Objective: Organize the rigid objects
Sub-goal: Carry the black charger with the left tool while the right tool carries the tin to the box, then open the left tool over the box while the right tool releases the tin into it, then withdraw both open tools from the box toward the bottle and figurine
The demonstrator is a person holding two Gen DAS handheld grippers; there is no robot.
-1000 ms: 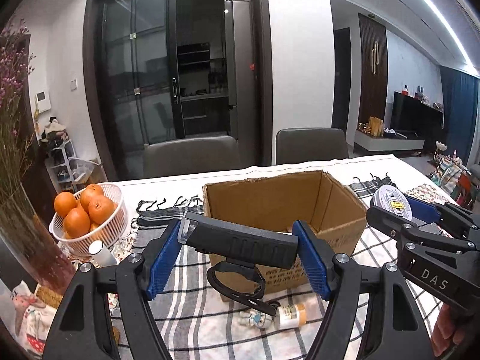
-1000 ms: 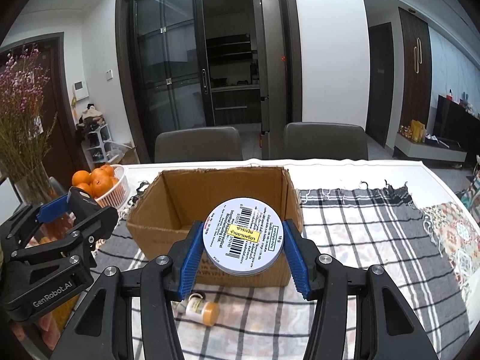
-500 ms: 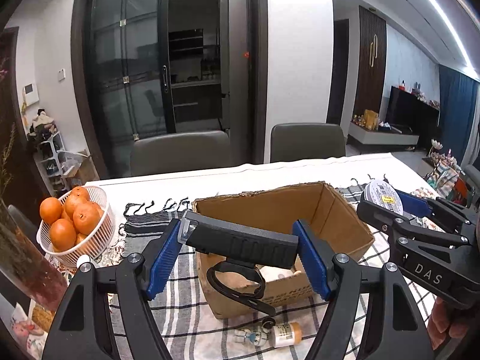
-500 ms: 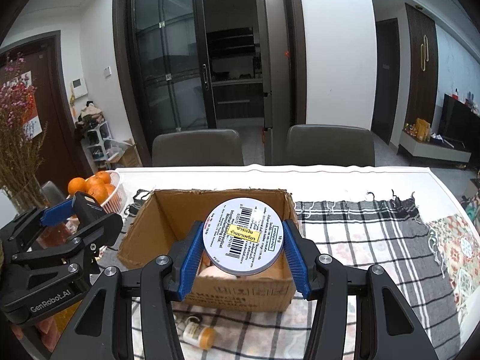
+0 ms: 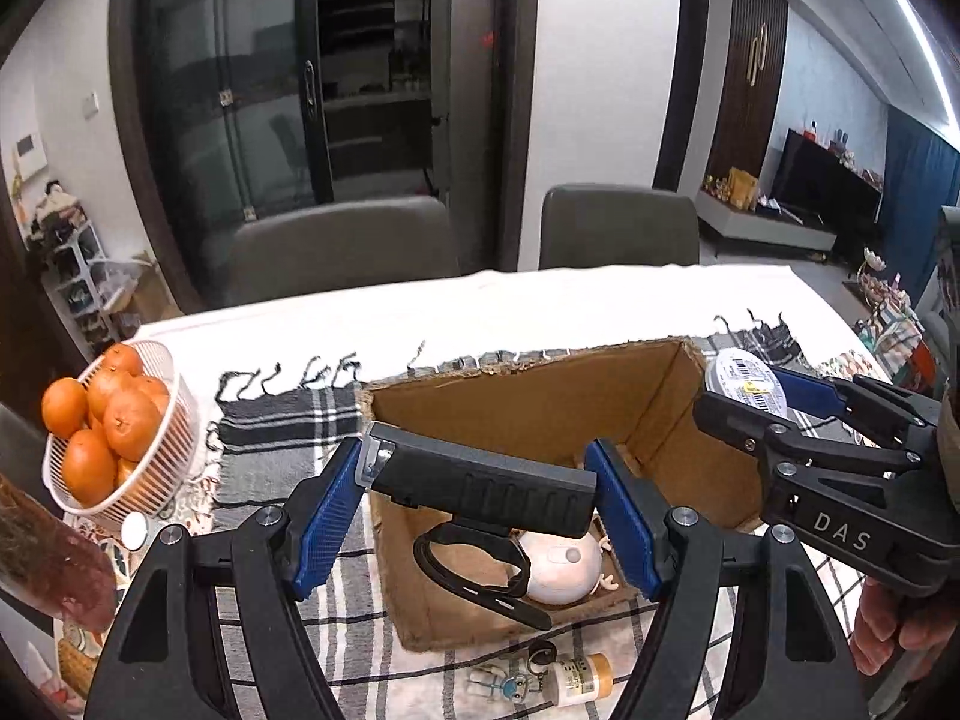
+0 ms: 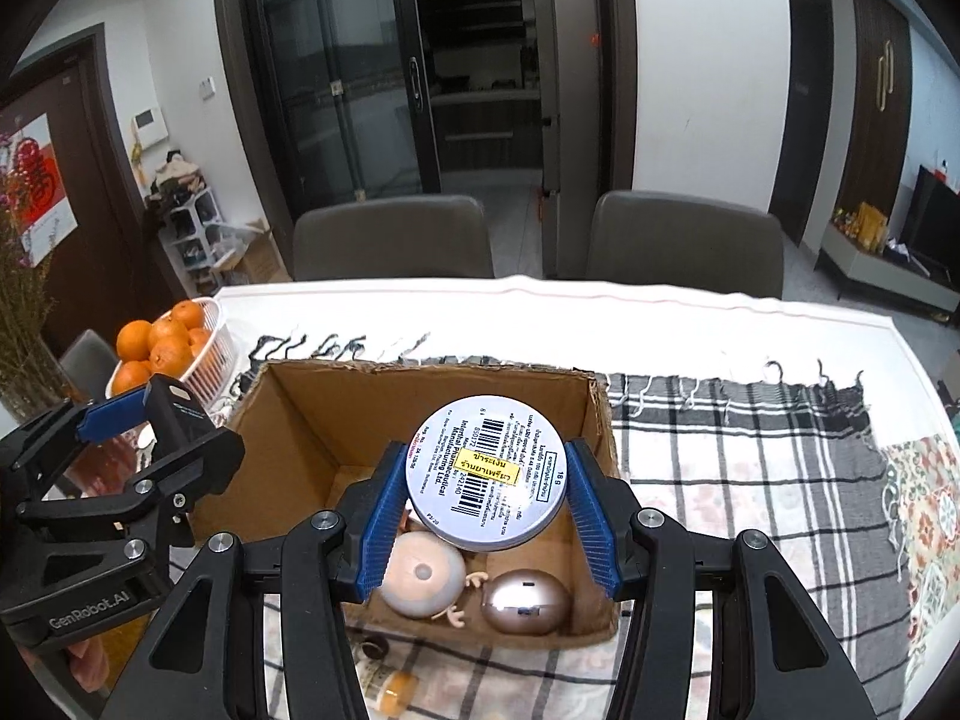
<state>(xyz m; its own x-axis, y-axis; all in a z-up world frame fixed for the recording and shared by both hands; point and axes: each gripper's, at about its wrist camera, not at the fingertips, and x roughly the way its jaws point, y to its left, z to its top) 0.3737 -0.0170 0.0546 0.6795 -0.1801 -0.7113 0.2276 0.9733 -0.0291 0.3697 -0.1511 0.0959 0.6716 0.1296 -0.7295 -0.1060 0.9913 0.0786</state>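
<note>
Cardboard box (image 6: 288,420), open-topped, on a checked cloth (image 6: 750,450). It fills the centre of the right wrist view and the lower centre of the left wrist view (image 5: 540,396). Both carried items hang above its opening, so the coming move looks like a short lowering into the box. Neither hand is clearly nearer.

Left gripper (image 5: 480,498), lower centre of the left wrist view. Its blue pads (image 5: 327,510) are clamped on the two ends of a black flashlight-like tool (image 5: 480,480).
- The tool's long axis runs left to right across the frame, tilted slightly down to the right. Its clear-tipped end points left.
- A black loop (image 5: 474,558) dangles from its underside, over the box floor.
- In the right wrist view this gripper (image 6: 144,420) stands at middle left, over the box's left wall.

Right gripper (image 6: 486,504), lower centre of the right wrist view, clamped on a round white tin (image 6: 486,474).
- The tin is held by its rim, its labelled, barcoded face tilted up toward the camera. As a disc it has no long axis.
- It hangs above the near half of the box.
- In the left wrist view the tin (image 5: 744,381) sits at the right, by the box's far right corner.

Already in the box, below the tin: a pale round item (image 6: 420,576) and a metallic egg-shaped item (image 6: 525,600).

Outside, against the near wall: a small orange-capped bottle (image 5: 582,675).

Off to the left: a white basket of oranges (image 5: 174,420).
</note>
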